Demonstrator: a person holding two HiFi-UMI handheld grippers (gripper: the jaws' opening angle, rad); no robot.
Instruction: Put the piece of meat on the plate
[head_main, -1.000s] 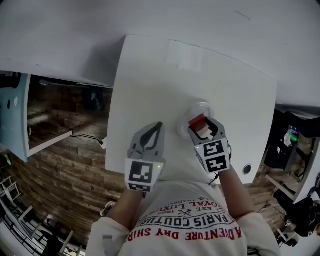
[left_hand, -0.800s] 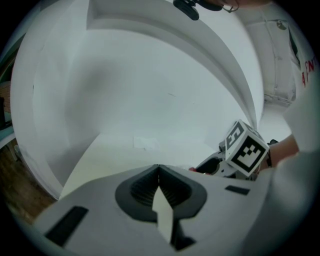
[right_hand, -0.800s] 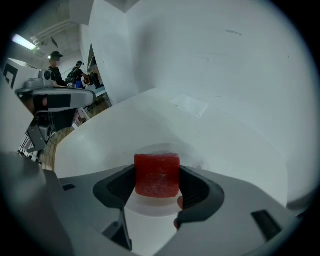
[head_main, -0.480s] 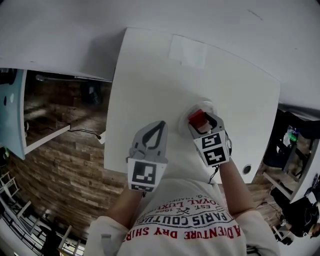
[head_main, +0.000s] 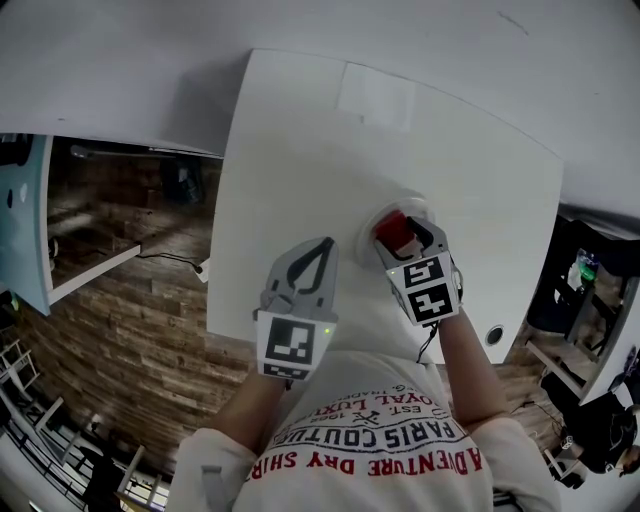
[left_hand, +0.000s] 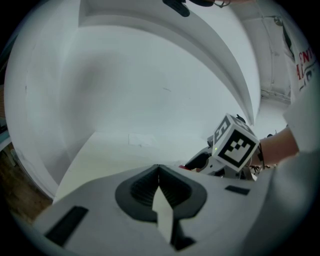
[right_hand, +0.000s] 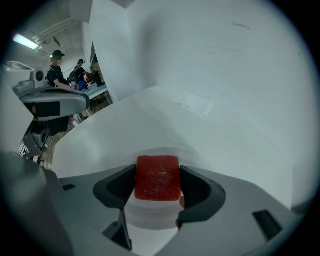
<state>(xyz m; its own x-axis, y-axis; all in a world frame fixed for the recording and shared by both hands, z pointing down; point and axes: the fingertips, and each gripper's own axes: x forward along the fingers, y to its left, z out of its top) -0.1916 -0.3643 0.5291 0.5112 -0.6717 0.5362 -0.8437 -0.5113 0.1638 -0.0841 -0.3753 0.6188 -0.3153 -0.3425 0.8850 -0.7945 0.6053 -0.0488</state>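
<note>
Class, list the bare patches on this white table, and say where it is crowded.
Bare: the far half of the table, from the plate to the far edge, and the left strip beside the left gripper. Crowded: the near right, where the right gripper grips the piece of meat at the plate.

White table (head_main: 300, 150), plate (head_main: 368, 228), perhaps paper (head_main: 375, 95)

Head camera steeply down over table (head_main: 300, 200); both gripper cameras low, seemingly across that same tabletop.
</note>
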